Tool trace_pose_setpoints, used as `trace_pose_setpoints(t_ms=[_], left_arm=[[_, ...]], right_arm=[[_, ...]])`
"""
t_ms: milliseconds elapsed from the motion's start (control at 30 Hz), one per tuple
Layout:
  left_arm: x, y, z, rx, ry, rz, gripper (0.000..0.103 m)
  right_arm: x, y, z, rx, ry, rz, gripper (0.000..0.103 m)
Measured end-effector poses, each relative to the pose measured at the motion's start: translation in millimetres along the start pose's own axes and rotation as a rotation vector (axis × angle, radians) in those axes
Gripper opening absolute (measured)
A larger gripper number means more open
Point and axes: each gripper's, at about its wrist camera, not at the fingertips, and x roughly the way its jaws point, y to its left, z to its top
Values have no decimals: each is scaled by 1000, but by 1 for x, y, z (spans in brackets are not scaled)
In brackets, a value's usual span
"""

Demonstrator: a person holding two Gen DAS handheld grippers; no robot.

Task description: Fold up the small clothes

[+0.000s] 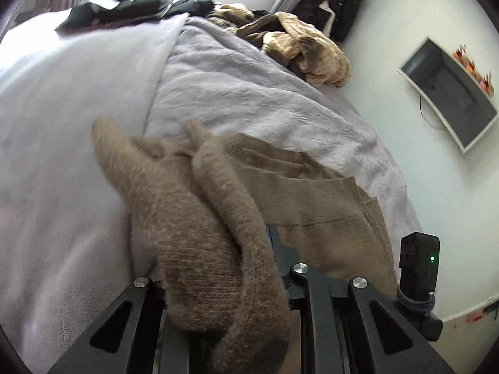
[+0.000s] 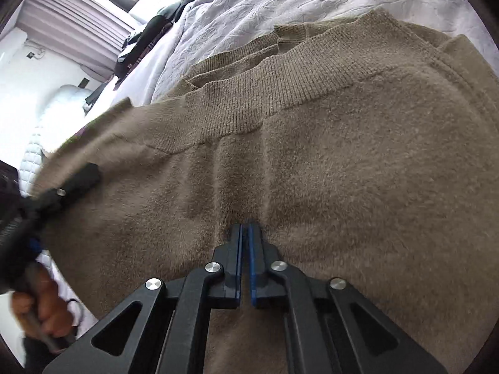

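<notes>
Right at the right gripper (image 2: 245, 229), its two blue pads (image 2: 253, 261) are pressed together, with a bit of the one brown sweater (image 2: 343, 171) pinched at their tips. The sweater lies just past the tips and spreads out on both sides, its ribbed neck band (image 2: 249, 93) farther ahead. Off to the left of this gripper a person's hand (image 2: 40, 308) holds the other tool, blurry.

At the left gripper (image 1: 274, 249), a thick fold of the same sweater (image 1: 199, 237) hangs over the fingers and hides one of them. Only one blue pad (image 1: 274, 243) shows, so the jaws look nearly closed on the fold.

Past both grippers lies one pale purple blanket (image 1: 237, 93). Far ahead sit two heaps: one of dark clothes (image 1: 124, 6) and one of tan striped clothes (image 1: 299, 50). Their count is hard to make out. To the far right, one flat dark screen (image 1: 449, 99) lies on the floor.
</notes>
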Motion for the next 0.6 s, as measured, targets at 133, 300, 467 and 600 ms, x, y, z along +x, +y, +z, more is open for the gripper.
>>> trace_pose_setpoints(t_ms=[133,300,467,600], left_arm=[[0,-43,9,84,-6,20,21],[10,-115,14,243,2,3,21],[55,-190,1,390,63,-6,21],[104,-230,-17,481,145,31,21]], right_arm=[[-21,-18,-3,36,1,109,2],[-73,-66,-15,146,-97,191,5],[-114,-120,-33,252,-180,216,9],[-117,-154,-48,343,-191,247,9]])
